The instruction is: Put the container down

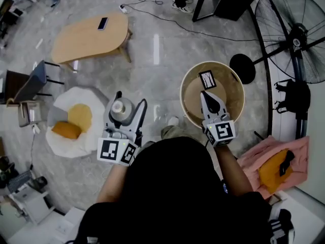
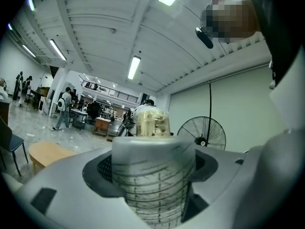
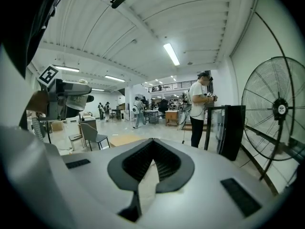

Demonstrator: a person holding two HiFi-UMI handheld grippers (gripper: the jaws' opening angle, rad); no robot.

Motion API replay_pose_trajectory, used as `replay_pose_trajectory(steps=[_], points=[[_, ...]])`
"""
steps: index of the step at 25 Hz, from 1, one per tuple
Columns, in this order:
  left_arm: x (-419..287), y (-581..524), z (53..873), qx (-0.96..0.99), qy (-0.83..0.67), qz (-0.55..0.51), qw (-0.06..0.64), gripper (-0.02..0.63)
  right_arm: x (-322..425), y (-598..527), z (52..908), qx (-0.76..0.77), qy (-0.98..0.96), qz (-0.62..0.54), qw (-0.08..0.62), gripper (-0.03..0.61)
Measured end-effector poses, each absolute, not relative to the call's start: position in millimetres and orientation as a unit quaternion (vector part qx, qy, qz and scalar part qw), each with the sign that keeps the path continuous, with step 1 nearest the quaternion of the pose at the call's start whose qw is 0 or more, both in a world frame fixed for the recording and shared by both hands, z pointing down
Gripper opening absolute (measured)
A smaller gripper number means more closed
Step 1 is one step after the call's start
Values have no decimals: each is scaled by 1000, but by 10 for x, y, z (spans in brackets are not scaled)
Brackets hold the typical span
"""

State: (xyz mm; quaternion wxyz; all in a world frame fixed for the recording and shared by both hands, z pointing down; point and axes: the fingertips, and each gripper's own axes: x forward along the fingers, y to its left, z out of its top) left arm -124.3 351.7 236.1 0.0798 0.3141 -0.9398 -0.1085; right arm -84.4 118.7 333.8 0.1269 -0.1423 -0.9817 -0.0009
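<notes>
**Container aloft in the left tongs, right tongs closed on nothing**

The left tongs [image 2: 152, 173] clamp the container [image 2: 151, 185] round its middle; it is a clear, ribbed cylinder with printed measuring lines and a pale cap, standing upright between dark, grooved pads; in the head view the container [image 1: 121, 107] shows a round grey top with a knob, held in the air in front of the person, above polished grey stone floor [image 1: 152, 60] and resting on nothing. The right tongs [image 3: 151, 149] are drawn together, tips meeting, with nothing between them; in the head view they [image 1: 209, 99] hang over a round, tan-rimmed tub [image 1: 189, 80].

To the left of the container lies a soft white egg-shaped cushion [image 1: 63, 136] with a yellow centre; beyond it stands a low wooden surface [image 1: 86, 37] with rounded corners. A wire-caged fan [image 1: 297, 34] stands at the right edge; a pink cloth [image 1: 299, 149] lies below it; bare floor opens between cushion and tub.
</notes>
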Motion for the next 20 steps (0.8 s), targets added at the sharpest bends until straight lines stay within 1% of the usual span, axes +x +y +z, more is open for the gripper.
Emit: replay_pose_trajectory(steps=[3, 7, 13, 17, 20], points=[[-1461, 3450, 2397, 325, -936, -106, 89, 353, -931, 1038, 3270, -119, -986, 14, 115, 21], [-1720, 3187, 2426, 371, -918, -103, 99, 351, -810, 707, 3362, -50, -990, 27, 132, 21], [-2021, 2465, 2524, 510, -849, -91, 106, 353, -623, 352, 3477, 64, -984, 37, 160, 21], [-2279, 1898, 2680, 602, -787, -70, 117, 353, -643, 38, 3400, 176, -971, 54, 154, 21], [-2496, 1648, 2790, 656, -743, -48, 123, 353, -676, 31, 3280, 243, -956, 79, 141, 21]])
